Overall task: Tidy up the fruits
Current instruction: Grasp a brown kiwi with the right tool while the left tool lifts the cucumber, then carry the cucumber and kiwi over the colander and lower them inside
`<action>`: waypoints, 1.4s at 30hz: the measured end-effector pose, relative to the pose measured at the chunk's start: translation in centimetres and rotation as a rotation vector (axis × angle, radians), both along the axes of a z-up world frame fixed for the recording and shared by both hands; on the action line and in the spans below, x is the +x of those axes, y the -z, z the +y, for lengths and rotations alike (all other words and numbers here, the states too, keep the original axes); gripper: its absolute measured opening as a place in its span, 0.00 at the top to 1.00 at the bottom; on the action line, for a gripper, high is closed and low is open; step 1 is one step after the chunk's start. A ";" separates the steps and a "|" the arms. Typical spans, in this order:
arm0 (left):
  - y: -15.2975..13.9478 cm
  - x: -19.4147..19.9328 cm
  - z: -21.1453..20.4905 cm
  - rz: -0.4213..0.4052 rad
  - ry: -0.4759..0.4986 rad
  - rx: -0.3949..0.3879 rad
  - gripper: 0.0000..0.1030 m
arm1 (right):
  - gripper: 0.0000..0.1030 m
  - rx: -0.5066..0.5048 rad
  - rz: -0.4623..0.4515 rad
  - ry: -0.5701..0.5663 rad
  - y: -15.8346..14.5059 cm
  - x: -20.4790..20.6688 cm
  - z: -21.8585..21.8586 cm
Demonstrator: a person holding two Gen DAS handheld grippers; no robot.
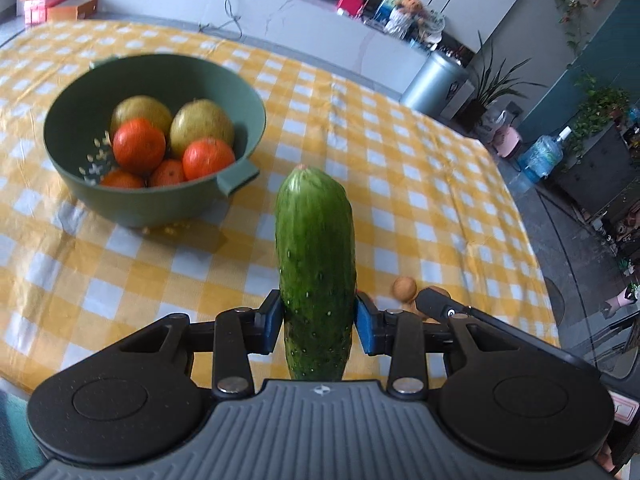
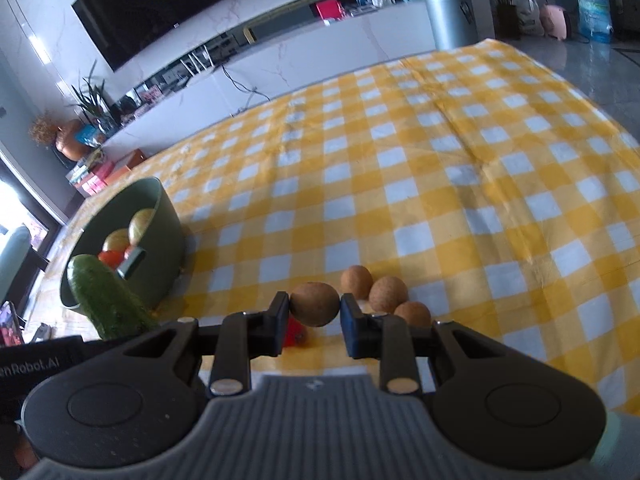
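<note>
Gripping a cucumber (image 1: 316,276), your left gripper (image 1: 318,322) has its blue pads pressed against both sides of the lower half, so the jaws stand at a middling width set by the cucumber's girth. The cucumber points forward and away from you, lifted off the yellow checked tablecloth (image 1: 420,184). Ahead and to the left of its tip sits the green bowl (image 1: 154,140), toward the far left part of the cloth, holding two yellow-green fruits (image 1: 202,128) and several tangerines (image 1: 139,146). The cucumber is apart from the bowl, near its handle side.

Your right gripper (image 2: 314,312) is narrowed onto a small brown round fruit (image 2: 315,304), with a finger touching it on each side. Just beyond and to the right of it, three more brown fruits (image 2: 387,294) lie bunched together on the cloth near its front edge. A bit of something red (image 2: 296,334) shows under the held fruit; you cannot tell what it is.
</note>
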State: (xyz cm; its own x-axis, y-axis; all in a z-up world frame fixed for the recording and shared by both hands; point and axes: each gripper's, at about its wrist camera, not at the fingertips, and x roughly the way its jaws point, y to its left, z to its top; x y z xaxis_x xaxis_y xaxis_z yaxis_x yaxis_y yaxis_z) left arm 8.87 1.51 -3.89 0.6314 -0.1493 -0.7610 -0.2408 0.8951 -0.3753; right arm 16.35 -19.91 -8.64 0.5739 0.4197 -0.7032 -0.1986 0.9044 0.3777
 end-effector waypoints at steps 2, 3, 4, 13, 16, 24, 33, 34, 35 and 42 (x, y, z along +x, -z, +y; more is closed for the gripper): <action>-0.8 -0.1 0.3 -0.028 -0.009 0.004 0.59 | 0.77 0.017 -0.021 -0.001 -0.4 -0.3 -0.1; -1.1 -0.1 0.5 -0.041 -0.014 0.004 0.59 | 0.77 0.026 -0.032 -0.001 -0.5 -0.4 -0.1; -1.6 -0.1 0.8 -0.054 -0.020 0.003 0.59 | 0.77 0.038 -0.045 -0.005 -0.8 -0.6 0.0; -5.3 -0.4 4.2 -0.155 -0.084 -0.013 0.59 | 0.77 0.131 -0.108 -0.046 -2.7 -1.6 1.5; -6.1 -0.3 5.5 -0.181 -0.098 -0.032 0.59 | 0.77 0.139 -0.134 -0.073 -3.8 -1.8 2.5; -6.7 1.4 9.8 -0.196 -0.151 -0.082 0.59 | 0.77 0.137 -0.206 -0.175 -6.8 -1.2 6.5; -5.0 3.5 14.5 -0.168 -0.167 -0.146 0.59 | 0.77 0.062 -0.251 -0.312 -8.3 0.4 12.5; -4.7 3.6 15.1 -0.163 -0.172 -0.150 0.59 | 0.77 0.048 -0.258 -0.325 -8.4 0.5 13.1; -4.5 3.9 15.6 -0.160 -0.177 -0.157 0.59 | 0.77 0.033 -0.263 -0.339 -8.4 0.7 13.8; -1.8 5.1 19.4 -0.152 -0.214 -0.295 0.59 | 0.77 -0.034 -0.222 -0.394 -7.2 3.1 17.1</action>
State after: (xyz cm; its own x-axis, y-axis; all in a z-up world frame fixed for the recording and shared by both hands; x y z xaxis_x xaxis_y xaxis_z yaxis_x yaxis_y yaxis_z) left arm 14.00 20.93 -2.09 0.7742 -0.2004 -0.6004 -0.3319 0.6792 -0.6546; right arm 19.43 -2.77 -1.48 0.5134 0.6156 -0.5979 -0.6034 0.7544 0.2586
